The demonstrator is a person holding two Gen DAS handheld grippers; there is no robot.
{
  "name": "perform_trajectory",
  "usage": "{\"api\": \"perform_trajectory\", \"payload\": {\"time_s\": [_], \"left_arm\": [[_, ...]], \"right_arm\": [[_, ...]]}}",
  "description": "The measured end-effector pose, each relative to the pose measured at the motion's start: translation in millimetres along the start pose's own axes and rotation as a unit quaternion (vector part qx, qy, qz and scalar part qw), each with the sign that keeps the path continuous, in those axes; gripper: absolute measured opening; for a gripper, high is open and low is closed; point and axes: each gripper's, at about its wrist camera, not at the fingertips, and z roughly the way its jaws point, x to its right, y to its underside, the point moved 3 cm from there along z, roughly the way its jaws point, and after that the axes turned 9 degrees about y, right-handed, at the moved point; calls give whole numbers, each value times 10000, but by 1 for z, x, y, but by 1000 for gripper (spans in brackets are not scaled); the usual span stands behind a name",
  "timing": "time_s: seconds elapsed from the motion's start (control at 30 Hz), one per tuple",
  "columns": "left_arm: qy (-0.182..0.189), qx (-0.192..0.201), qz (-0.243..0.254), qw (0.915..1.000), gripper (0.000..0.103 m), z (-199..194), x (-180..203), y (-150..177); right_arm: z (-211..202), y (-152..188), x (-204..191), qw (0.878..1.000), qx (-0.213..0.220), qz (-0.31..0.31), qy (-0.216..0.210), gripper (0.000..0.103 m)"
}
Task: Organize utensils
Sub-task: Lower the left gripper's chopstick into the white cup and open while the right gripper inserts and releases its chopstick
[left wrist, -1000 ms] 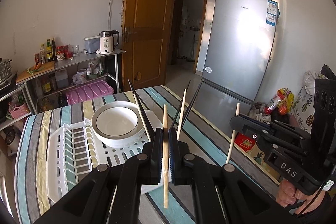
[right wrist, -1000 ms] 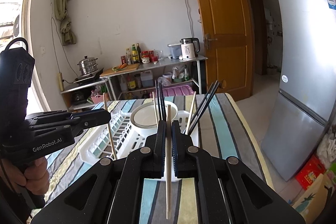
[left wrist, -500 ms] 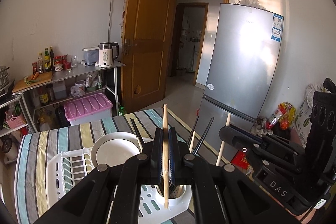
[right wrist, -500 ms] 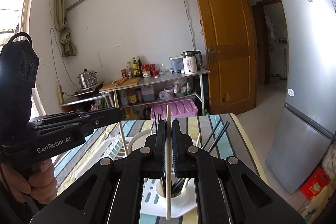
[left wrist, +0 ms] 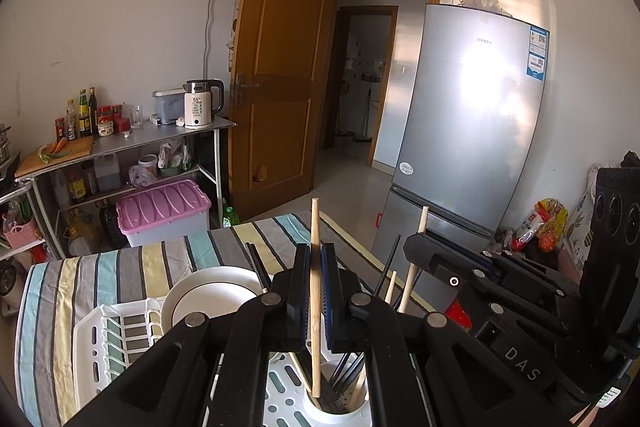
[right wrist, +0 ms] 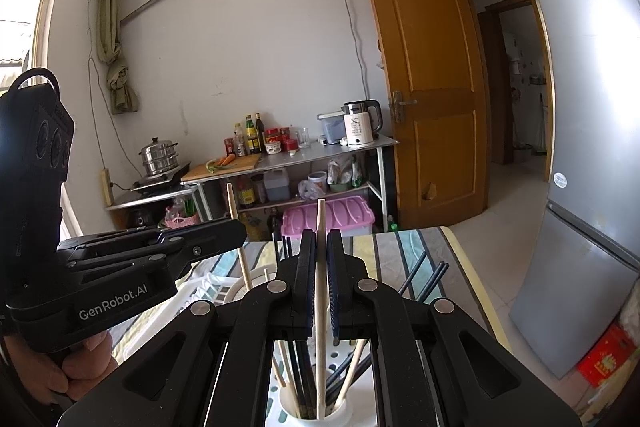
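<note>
My left gripper [left wrist: 315, 259] is shut on a wooden chopstick [left wrist: 315, 291] held upright, its lower tip inside the white utensil cup [left wrist: 340, 414] of the dish rack. My right gripper [right wrist: 320, 247] is shut on a second wooden chopstick [right wrist: 320, 307], also upright with its tip in the same cup [right wrist: 316, 417]. The cup holds several black and wooden chopsticks. Each gripper shows in the other's view: the right one [left wrist: 416, 247] to the right, the left one [right wrist: 236, 231] to the left.
A white dish rack [left wrist: 116, 339] with a white bowl [left wrist: 208, 299] sits on the striped tablecloth [left wrist: 80, 275]. A grey fridge [left wrist: 472, 131] stands right of the table. A metal shelf [left wrist: 132, 143] with kettle, bottles and a pink bin stands at the back wall.
Both grippers have come closer over the utensil cup and lowered their chopsticks, whose tips now sit inside the cup. The bowl and rack have slid lower and nearer in view.
</note>
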Motion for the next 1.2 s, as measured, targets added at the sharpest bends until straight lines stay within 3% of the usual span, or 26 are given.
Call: {"api": "perform_trajectory", "payload": {"time_s": [0.67, 1.2], "left_arm": [[77, -379, -123, 9992, 5, 19, -12, 54], [-71, -401, -219, 9989, 5, 13, -15, 58]], "right_arm": [[17, 40, 2, 9990, -422, -64, 86, 5], [12, 43, 5, 9983, -553, -130, 121, 6]]}}
